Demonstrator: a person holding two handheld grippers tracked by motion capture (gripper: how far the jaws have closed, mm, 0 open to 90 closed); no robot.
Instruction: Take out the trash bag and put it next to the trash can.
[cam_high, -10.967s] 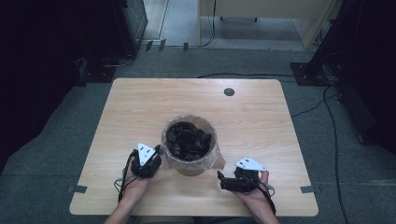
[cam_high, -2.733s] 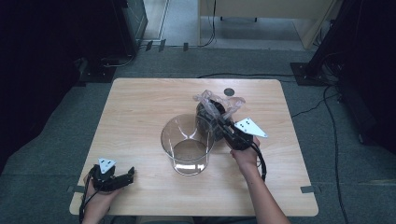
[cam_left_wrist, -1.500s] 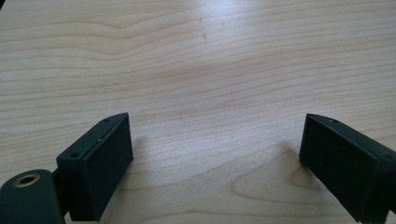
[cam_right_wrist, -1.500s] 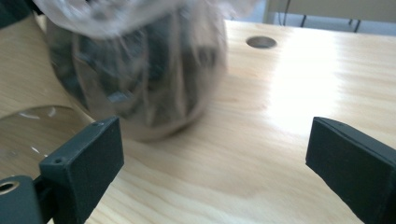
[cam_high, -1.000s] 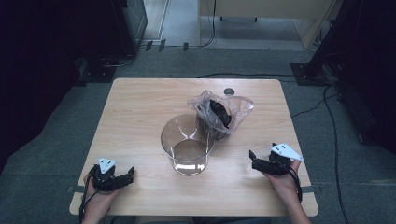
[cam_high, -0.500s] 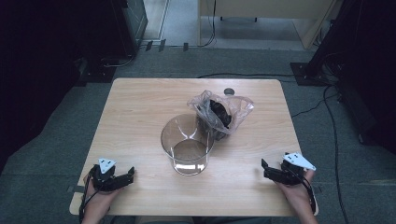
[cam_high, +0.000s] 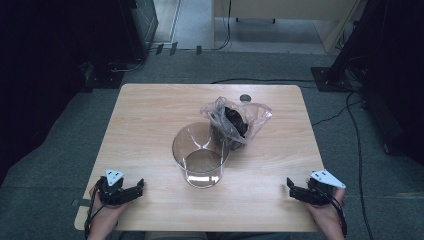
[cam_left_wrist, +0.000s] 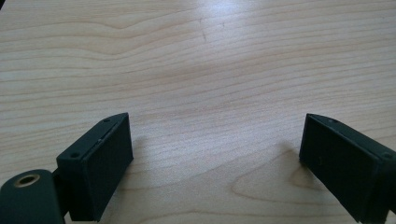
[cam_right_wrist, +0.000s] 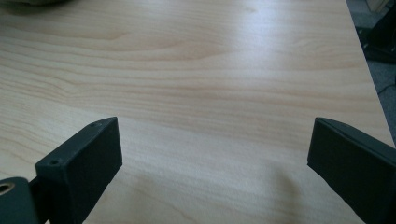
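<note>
A clear round container (cam_high: 200, 154) stands empty at the middle of the wooden table (cam_high: 150, 125). Just behind it to the right sits a clear plastic bag (cam_high: 237, 121) with dark contents. My left gripper (cam_high: 137, 188) rests near the table's front left corner, open, with bare wood between its jaws (cam_left_wrist: 212, 154). My right gripper (cam_high: 291, 187) lies near the front right corner, also open, and nothing sits between its jaws (cam_right_wrist: 212, 158). Both grippers are well apart from the container and the bag.
A small dark round spot (cam_high: 245, 98) marks the table near its far edge. Cables (cam_high: 345, 110) run over the grey floor to the right. Dark equipment (cam_high: 100, 45) stands beyond the table's far left corner.
The bag came out of the container and was set down behind it to the right. My right gripper let go and drew back to the front right corner; the left rests at front left.
</note>
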